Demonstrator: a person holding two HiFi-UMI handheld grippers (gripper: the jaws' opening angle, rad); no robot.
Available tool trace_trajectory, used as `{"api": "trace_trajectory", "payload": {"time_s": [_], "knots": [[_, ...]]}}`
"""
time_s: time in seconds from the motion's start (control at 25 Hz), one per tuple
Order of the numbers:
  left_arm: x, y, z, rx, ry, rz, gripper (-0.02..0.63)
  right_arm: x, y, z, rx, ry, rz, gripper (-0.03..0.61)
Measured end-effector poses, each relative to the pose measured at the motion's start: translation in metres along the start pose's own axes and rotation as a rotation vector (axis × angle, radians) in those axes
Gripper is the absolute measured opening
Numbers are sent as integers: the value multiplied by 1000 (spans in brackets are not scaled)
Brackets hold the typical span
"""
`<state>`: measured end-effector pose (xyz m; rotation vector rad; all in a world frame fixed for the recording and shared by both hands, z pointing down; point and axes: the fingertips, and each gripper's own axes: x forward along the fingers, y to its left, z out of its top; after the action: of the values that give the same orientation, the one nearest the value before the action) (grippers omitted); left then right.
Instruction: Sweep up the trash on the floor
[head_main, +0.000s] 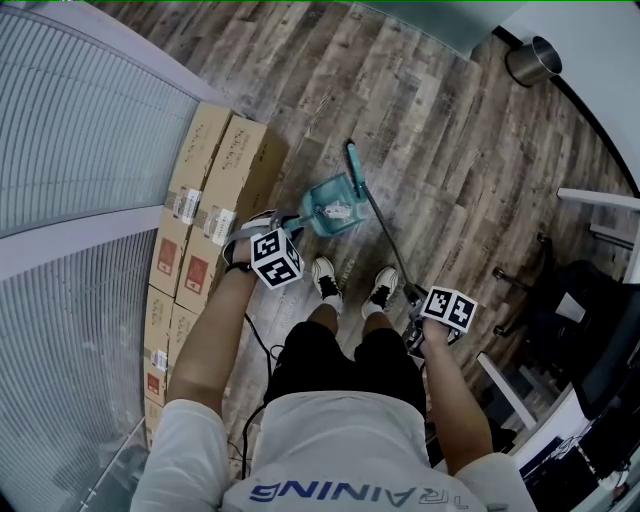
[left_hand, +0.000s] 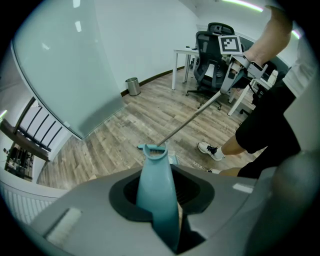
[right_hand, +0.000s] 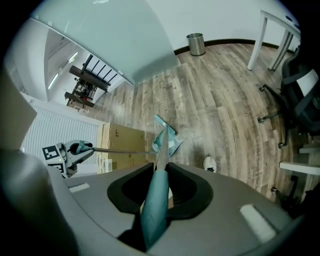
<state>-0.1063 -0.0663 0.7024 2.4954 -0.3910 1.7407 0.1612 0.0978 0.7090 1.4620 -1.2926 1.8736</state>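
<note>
Gripping the teal dustpan handle, the left gripper is clenched; the right gripper is clenched on the broom handle.

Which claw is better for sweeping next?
Right, probably: the right claw grips the long metal broom with teal handle, its head by the teal plastic dustpan, which the left claw holds.

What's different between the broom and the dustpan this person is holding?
The dustpan is a broad open teal scoop; the broom is a long thin pole with a narrow head. The left hand-held gripper holds the dustpan, the right hand-held gripper the broom. The broom's head reaches past the dustpan. Both have teal grips clamped between jaws.
</note>
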Motion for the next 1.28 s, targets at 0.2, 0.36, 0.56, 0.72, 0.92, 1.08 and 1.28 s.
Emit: {"api": "trace_trajectory", "payload": {"time_s": [0.2, 0.36, 0.56, 0.72, 0.92, 1.08, 1.28], "knots": [[0, -2, 0, -3, 1, -1, 98, -24, -57, 26, -19, -56, -131, 109], [0, -1, 0, -1, 4, 3, 100, -39, -106, 45, -19, -98, -281, 109], [1, -1, 2, 0, 7, 1, 100, -37, -144, 48, 10, -94, -421, 109], [1, 0, 2, 1, 9, 3, 100, -19, -118, 30, -88, -38, -408, 109], [1, -3, 2, 1, 9, 2, 98, 3, -69, -11, -149, 30, -344, 109], [1, -3, 2, 1, 10, 4, 99, 14, -35, -43, -140, 81, -258, 109], [2, -3, 5, 3, 13, 5, 100, 23, 0, -72, -200, 141, -179, 109]]}}
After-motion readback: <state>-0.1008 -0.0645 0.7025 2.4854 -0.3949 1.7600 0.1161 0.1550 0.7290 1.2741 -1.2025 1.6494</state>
